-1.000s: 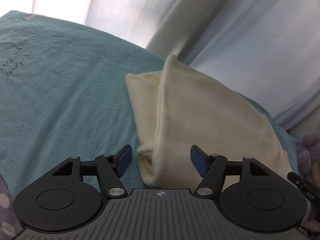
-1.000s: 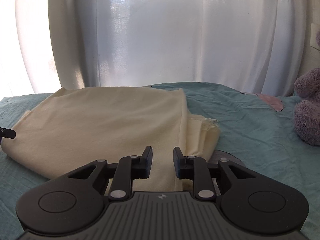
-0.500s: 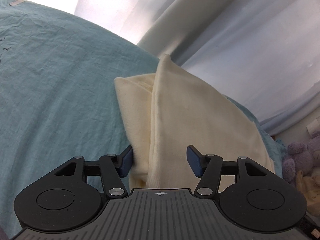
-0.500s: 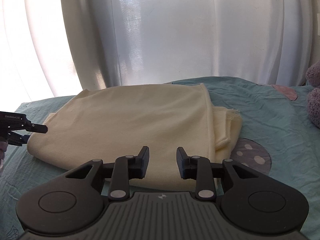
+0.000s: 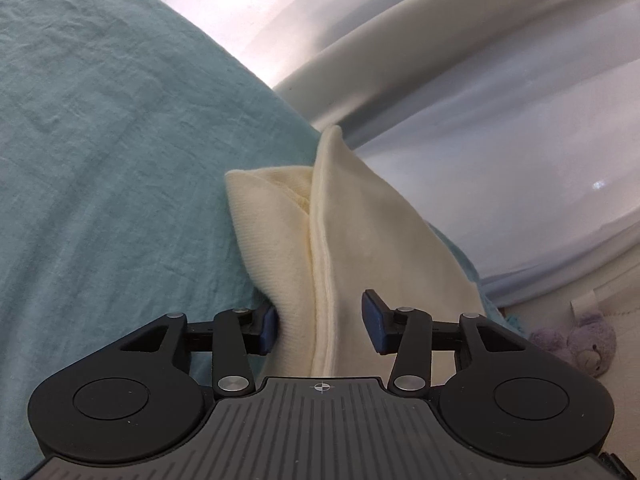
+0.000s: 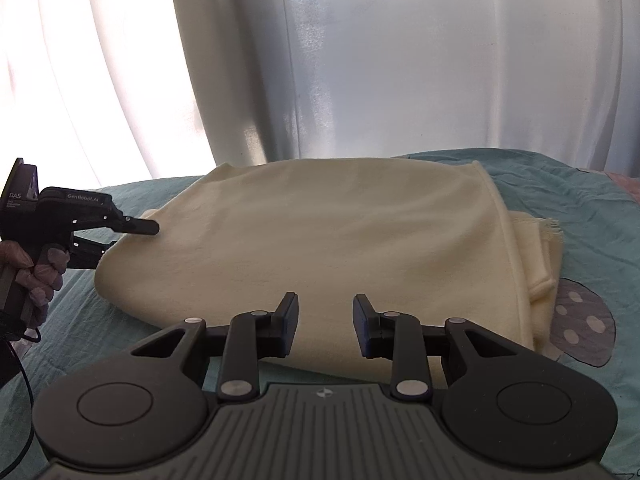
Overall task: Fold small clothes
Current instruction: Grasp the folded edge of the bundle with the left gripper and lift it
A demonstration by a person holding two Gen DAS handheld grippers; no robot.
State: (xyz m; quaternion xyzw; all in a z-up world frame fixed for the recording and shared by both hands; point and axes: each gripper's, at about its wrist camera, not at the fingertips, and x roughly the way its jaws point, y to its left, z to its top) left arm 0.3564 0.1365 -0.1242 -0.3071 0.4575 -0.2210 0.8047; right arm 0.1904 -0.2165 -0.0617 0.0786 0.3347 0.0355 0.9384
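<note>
A cream-yellow folded cloth (image 6: 340,248) lies on the teal bed sheet (image 6: 580,200). In the left wrist view the cloth's (image 5: 332,264) folded end sits between the fingers of my left gripper (image 5: 320,330), which is open around it, one pad under the edge and one above. My left gripper also shows in the right wrist view (image 6: 128,236) at the cloth's left end. My right gripper (image 6: 325,326) is open and empty, just in front of the cloth's near edge.
White curtains (image 6: 360,60) hang behind the bed. A purple plush toy (image 5: 576,344) lies at the far right. The sheet (image 5: 100,160) has a grey spotted mushroom print (image 6: 580,324) beside the cloth's right end.
My left gripper has moved forward so the cloth's end now lies between its open fingers. My right gripper has opened wider and drawn back from the cloth's near edge.
</note>
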